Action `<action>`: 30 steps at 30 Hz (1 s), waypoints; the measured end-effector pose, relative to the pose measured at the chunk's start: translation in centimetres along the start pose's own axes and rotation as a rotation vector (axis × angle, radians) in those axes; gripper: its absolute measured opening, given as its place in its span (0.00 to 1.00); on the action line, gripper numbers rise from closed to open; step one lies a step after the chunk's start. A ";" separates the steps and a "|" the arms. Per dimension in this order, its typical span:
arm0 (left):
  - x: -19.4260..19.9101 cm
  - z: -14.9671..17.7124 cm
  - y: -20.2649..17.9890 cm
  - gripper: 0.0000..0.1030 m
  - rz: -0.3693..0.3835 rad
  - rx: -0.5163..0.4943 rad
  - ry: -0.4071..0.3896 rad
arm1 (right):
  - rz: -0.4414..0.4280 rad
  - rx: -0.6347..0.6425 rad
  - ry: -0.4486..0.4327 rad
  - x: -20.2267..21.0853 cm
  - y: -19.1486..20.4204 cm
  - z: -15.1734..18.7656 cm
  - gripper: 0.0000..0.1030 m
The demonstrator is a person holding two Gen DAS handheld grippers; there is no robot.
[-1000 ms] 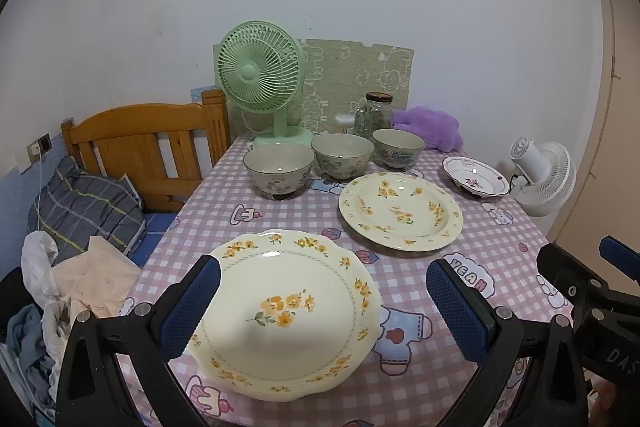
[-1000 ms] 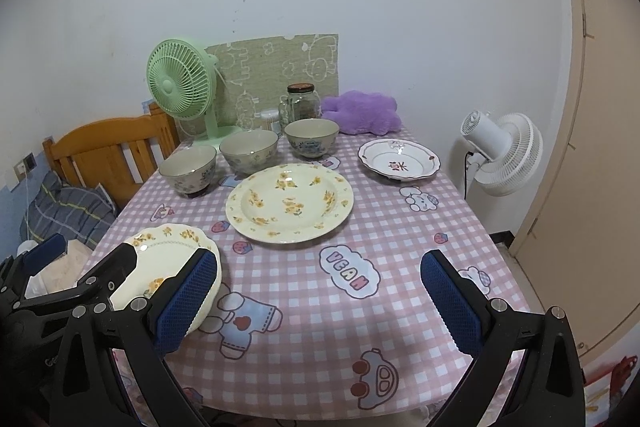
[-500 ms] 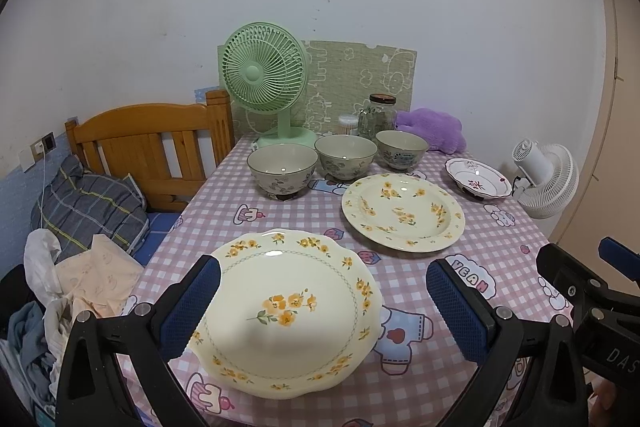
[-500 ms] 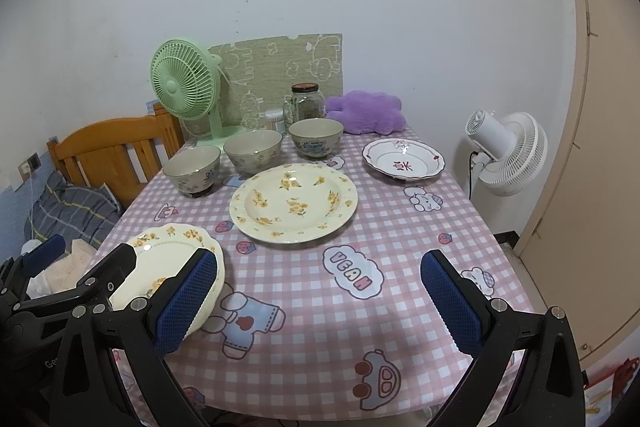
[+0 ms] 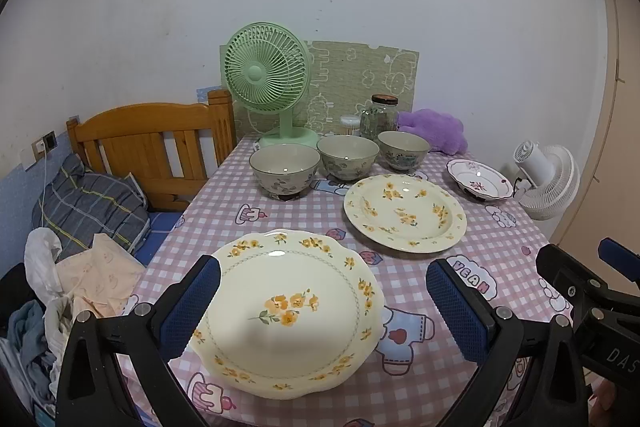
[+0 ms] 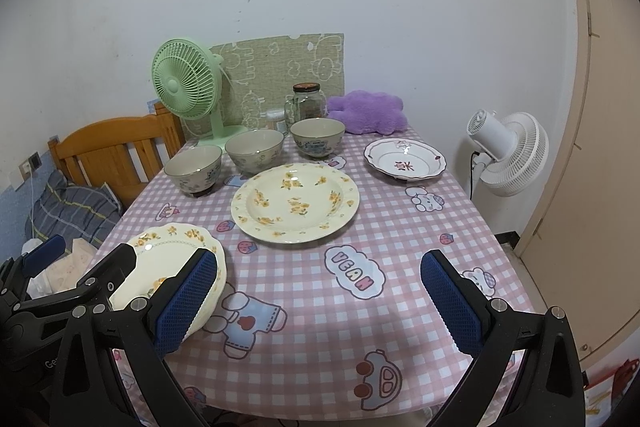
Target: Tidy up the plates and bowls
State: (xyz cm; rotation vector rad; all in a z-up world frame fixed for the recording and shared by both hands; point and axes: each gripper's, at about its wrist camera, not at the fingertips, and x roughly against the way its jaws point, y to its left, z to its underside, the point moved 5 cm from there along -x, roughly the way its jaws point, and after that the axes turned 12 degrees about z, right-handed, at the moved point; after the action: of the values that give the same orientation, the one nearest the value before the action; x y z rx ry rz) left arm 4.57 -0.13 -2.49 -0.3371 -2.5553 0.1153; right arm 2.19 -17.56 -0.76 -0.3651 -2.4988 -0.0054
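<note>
Almost nothing has moved: both tools drift slightly. Left tool (image 5: 322,311) hovers spread over the scalloped plate (image 5: 292,311) at the counter's (image 6: 400,259) near edge; right tool (image 6: 318,301) is spread, empty. Sorting seems not yet begun.

A home, likely a small bedroom: ahead of the grippers, a table in a pink gingham cartoon tablecloth (image 6: 400,227) holds a green desk fan (image 5: 266,75); to their left, a wooden bed frame (image 5: 152,135) with rumpled bedding (image 5: 88,203).
</note>
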 end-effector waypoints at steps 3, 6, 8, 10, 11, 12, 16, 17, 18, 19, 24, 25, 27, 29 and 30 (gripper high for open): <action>0.1 -0.1 0.5 1.00 -0.001 0.008 0.000 | -0.003 -0.002 0.003 0.0 0.1 0.0 1.00; 0.0 -0.1 0.8 1.00 -0.004 0.011 0.003 | -0.008 0.000 0.002 0.0 0.6 -0.1 1.00; -0.2 -0.2 1.0 1.00 -0.005 0.013 0.004 | -0.011 0.002 0.003 -0.1 0.9 -0.1 1.00; -0.4 -0.4 1.3 0.99 -0.003 0.016 0.004 | -0.013 0.002 0.007 -0.3 1.1 -0.3 1.00; -0.5 -0.4 1.4 0.99 -0.005 0.016 0.005 | -0.015 0.002 0.010 -0.4 1.3 -0.3 1.00; -0.6 -0.5 1.5 0.99 -0.005 0.017 0.006 | -0.016 0.002 0.012 -0.5 1.3 -0.4 1.00; -1.3 -0.7 2.5 0.99 -0.007 0.022 0.018 | -0.017 0.003 0.022 -1.1 2.1 -0.7 1.00; -1.5 -0.8 2.8 0.99 -0.007 0.023 0.022 | -0.018 0.003 0.027 -1.3 2.3 -0.7 1.00; -1.8 -0.9 3.0 0.99 -0.007 0.024 0.026 | -0.018 0.003 0.032 -1.6 2.6 -0.8 1.00; -2.0 -0.9 3.3 0.98 -0.006 0.025 0.032 | -0.019 0.003 0.035 -1.8 2.8 -0.8 1.00; -3.4 -1.0 5.5 0.97 -0.018 0.039 0.066 | -0.025 0.011 0.063 -3.1 4.9 -1.0 0.99; -3.7 -1.0 6.1 0.97 -0.021 0.043 0.075 | -0.026 0.013 0.073 -3.4 5.5 -1.1 0.99; -4.6 -0.8 7.3 0.96 -0.028 0.050 0.100 | -0.029 0.015 0.089 -4.2 6.4 -1.0 0.99; -5.4 -0.5 8.2 0.95 -0.033 0.055 0.124 | -0.032 0.019 0.115 -5.2 7.5 -0.8 0.99; -6.0 -0.3 8.9 0.94 -0.038 0.055 0.141 | -0.033 0.021 0.132 -5.9 8.2 -0.7 0.99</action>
State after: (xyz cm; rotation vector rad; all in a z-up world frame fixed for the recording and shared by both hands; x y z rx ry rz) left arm 11.55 6.86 -6.64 -0.2655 -2.4125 0.1426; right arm 9.29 -11.27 -4.21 -0.3042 -2.3728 -0.0159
